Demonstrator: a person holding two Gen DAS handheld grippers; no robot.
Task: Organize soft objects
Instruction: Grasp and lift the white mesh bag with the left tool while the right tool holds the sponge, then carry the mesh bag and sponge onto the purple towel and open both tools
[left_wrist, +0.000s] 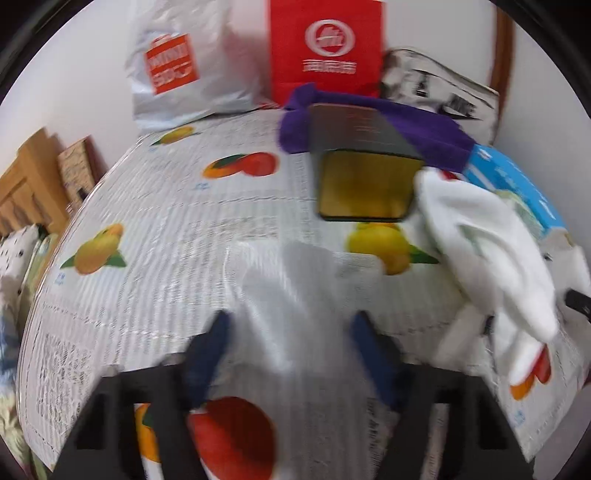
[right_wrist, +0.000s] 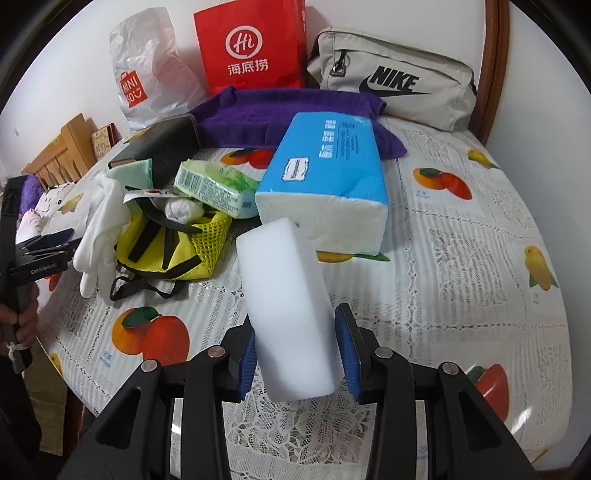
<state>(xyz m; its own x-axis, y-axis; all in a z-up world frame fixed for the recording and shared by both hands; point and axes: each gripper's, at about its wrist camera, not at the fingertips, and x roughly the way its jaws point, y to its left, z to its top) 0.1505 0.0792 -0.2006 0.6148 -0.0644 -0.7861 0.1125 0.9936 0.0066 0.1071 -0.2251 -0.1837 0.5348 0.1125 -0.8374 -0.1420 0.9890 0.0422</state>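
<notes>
My right gripper (right_wrist: 295, 339) is shut on a white foam sponge block (right_wrist: 288, 295), held above the tablecloth. Ahead of it lie a blue tissue pack (right_wrist: 325, 177), a green tissue pack (right_wrist: 218, 188), white gloves (right_wrist: 99, 229), a yellow mesh bag (right_wrist: 177, 251) and a purple towel (right_wrist: 273, 118). My left gripper (left_wrist: 291, 332) is open and empty over the tablecloth, and shows at the left edge of the right wrist view (right_wrist: 48, 243). In the blurred left wrist view the white gloves (left_wrist: 491, 251), the purple towel (left_wrist: 406, 129) and the blue pack (left_wrist: 517, 184) lie to the right.
A dark box (left_wrist: 362, 166) stands mid-table, also in the right wrist view (right_wrist: 162, 147). At the back stand a white plastic bag (right_wrist: 147, 85), a red paper bag (right_wrist: 251, 48) and a grey Nike bag (right_wrist: 399, 81). A fruit-print tablecloth (right_wrist: 461, 277) covers the table. Wooden furniture (right_wrist: 62, 147) is at left.
</notes>
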